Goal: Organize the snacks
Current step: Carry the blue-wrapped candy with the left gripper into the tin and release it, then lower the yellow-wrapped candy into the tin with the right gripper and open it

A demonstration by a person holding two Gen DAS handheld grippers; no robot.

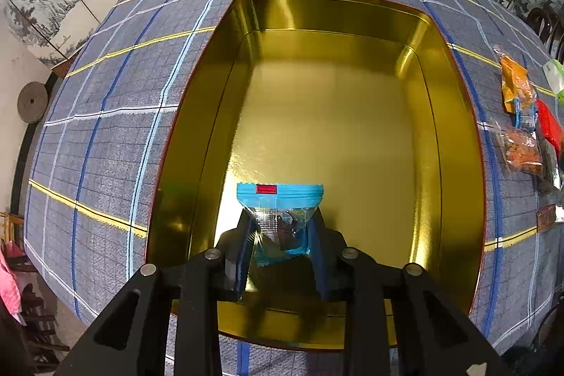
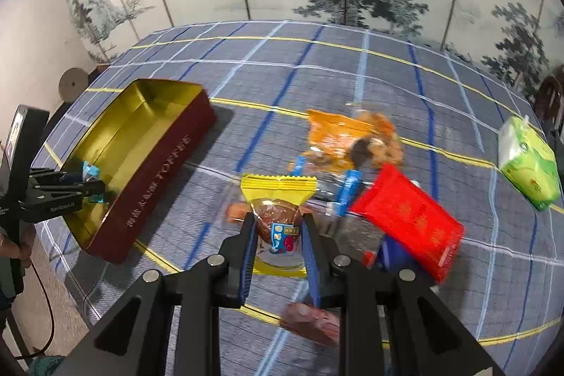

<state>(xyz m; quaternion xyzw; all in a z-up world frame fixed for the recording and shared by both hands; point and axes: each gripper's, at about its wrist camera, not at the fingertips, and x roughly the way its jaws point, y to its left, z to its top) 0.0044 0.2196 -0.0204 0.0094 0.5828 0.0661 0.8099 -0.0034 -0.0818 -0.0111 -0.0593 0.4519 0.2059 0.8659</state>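
- Gripping a blue-and-clear plastic snack packet (image 1: 280, 217), the left gripper (image 1: 280, 235) points down into the tin, jaws clenched on the packet's sides.
- Rectangular metal tin, dark red outside, shiny gold inside (image 1: 352, 115): directly beneath and ahead of the left gripper; floor bare apart from the held packet.
- Right gripper (image 2: 278, 235): clenched on a yellow-topped clear snack packet with a brown treat inside (image 2: 276, 199), raised above the tablecloth.
- Loose snacks just ahead and right of the right gripper: orange packet (image 2: 335, 133), red flat packet (image 2: 412, 214), blue-ended wrapper (image 2: 347, 191); brown packet (image 2: 310, 323) below it.
- Green tissue pack (image 2: 528, 161): far right.
- Blue-grey checked tablecloth (image 2: 282, 66): under everything.
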